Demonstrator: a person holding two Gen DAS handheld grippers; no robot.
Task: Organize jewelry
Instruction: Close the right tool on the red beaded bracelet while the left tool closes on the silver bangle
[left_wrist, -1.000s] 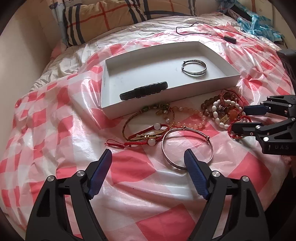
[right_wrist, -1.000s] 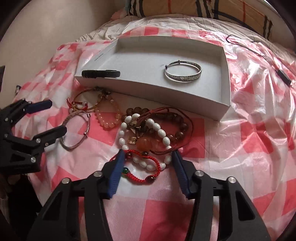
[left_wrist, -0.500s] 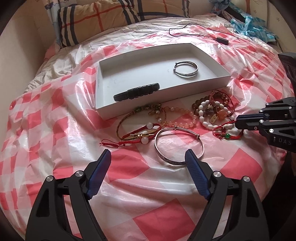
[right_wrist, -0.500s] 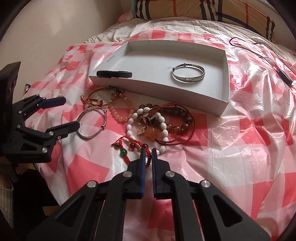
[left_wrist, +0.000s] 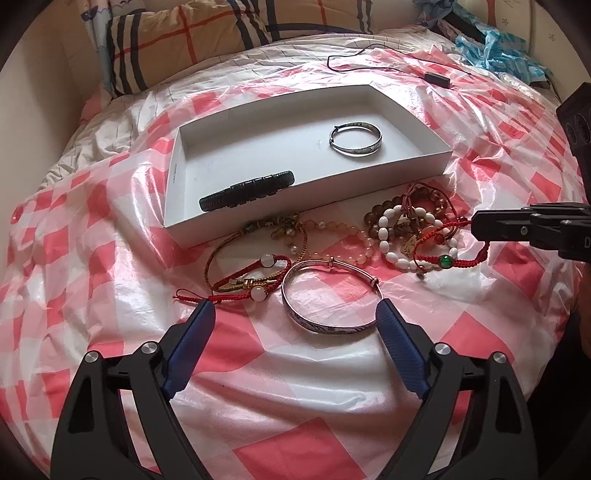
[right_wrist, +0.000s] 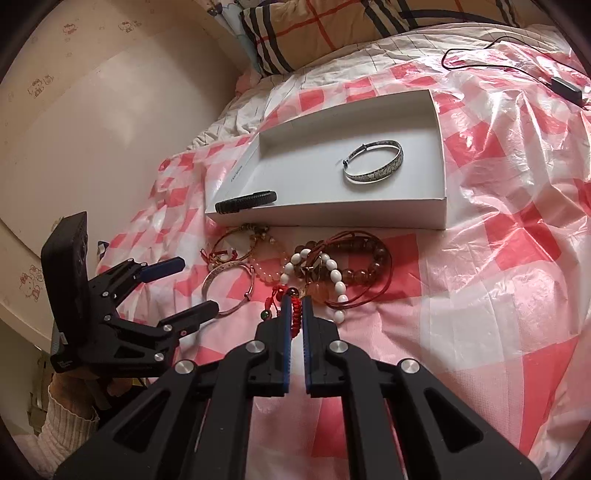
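- Bed (left_wrist: 110, 258) under checked plastic is carrying white tray (left_wrist: 177, 173) and loose bracelets.
- Right gripper (right_wrist: 294, 301), jaws half-open a second ago, is now pinching red cord bracelet (left_wrist: 448, 260), lifting it.
- Left gripper (left_wrist: 295, 314) jaws have just been widening, empty, flanking silver bangle (left_wrist: 328, 295).

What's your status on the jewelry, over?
Right tool shut on red cord bracelet. Left tool open, jaws just widened, nothing gripped, over silver bangle. White tray holds two pieces. Cord bracelet lies against the bead pile; may snag.
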